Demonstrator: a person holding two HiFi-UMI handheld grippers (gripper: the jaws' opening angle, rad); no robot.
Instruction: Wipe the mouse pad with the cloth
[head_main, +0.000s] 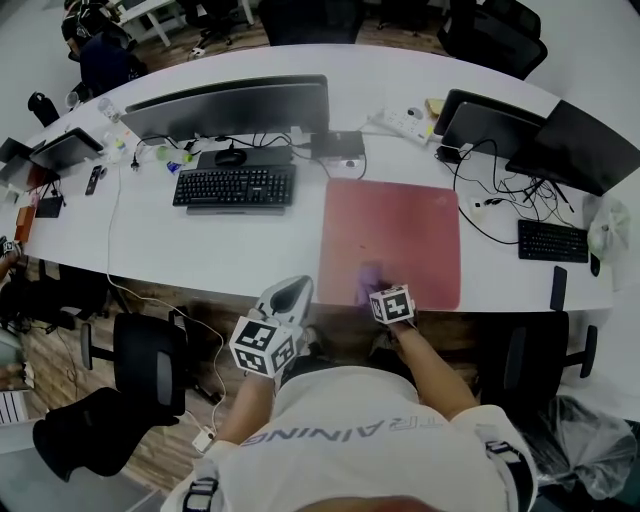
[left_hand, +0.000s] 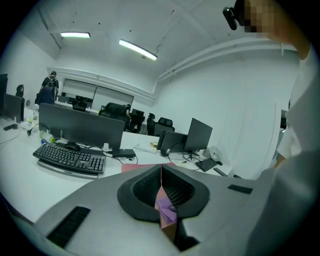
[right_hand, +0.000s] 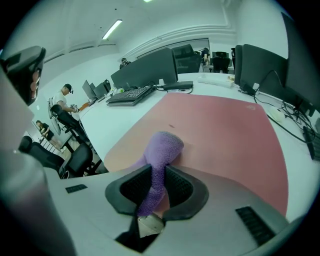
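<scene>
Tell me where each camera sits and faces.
Head view: on the head, steeply down at the desk; torso, forearms, left gripper, right gripper show.
Left gripper view: on that gripper, across the desk toward the keyboard; its shut jaws show.
Right gripper view: on that gripper, along the mouse pad; its jaws clamp the cloth.
Shared: all see the mouse pad.

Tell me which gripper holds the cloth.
The right gripper: its jaws clamp the purple cloth on the red mouse pad. The left gripper is just shut.
</scene>
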